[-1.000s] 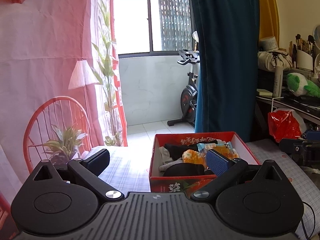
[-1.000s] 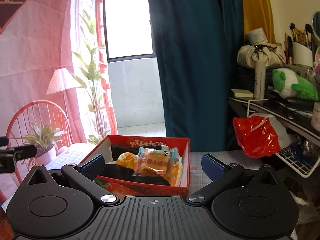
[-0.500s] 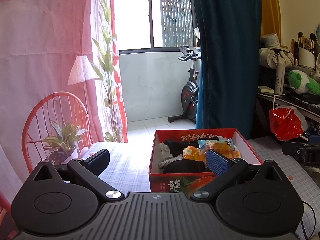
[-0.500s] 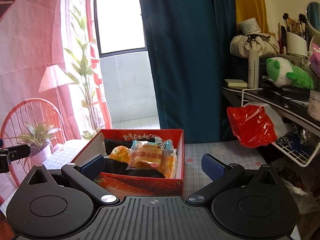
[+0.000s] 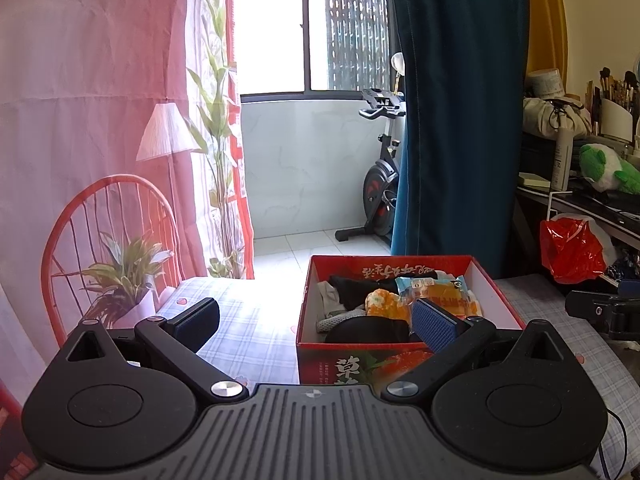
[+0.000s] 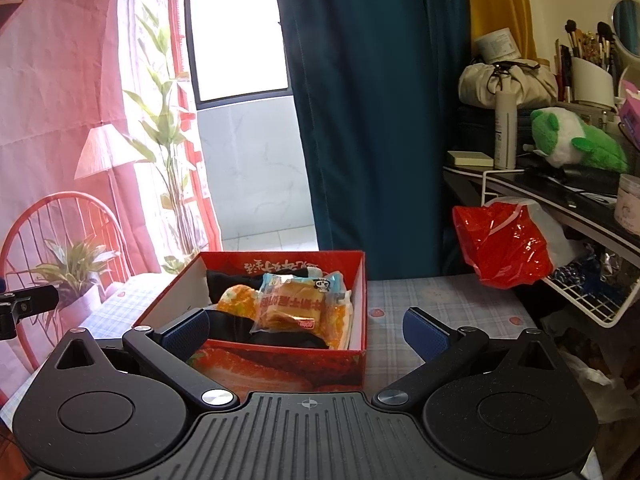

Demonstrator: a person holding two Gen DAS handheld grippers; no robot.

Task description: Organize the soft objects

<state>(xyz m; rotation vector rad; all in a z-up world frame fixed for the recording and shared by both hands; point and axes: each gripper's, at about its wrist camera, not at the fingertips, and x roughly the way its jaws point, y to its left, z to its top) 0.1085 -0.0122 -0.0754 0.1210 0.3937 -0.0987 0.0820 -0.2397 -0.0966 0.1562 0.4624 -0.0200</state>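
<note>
A red cardboard box (image 5: 496, 292) (image 6: 362, 280) stands on the checked tablecloth. It holds black socks (image 5: 348, 286) (image 6: 224, 280), an orange soft piece (image 5: 382, 304) (image 6: 236, 304) and a wrapped bread packet (image 5: 436, 290) (image 6: 296, 306). My left gripper (image 5: 316, 322) is open and empty, in front of the box's near left corner. My right gripper (image 6: 306, 330) is open and empty, in front of the box's near wall. The right gripper's tip also shows at the right edge of the left wrist view (image 5: 600, 310).
A red plastic bag (image 6: 500, 244) hangs off a cluttered shelf at the right, with a white wire basket (image 6: 592, 300) below it. A green plush toy (image 6: 576, 140) lies on the shelf. A potted plant (image 5: 120, 280) and red chair stand left.
Both grippers have drifted slightly, so the box sits a little lower and nearer in the right wrist view. Both stay open and empty.
</note>
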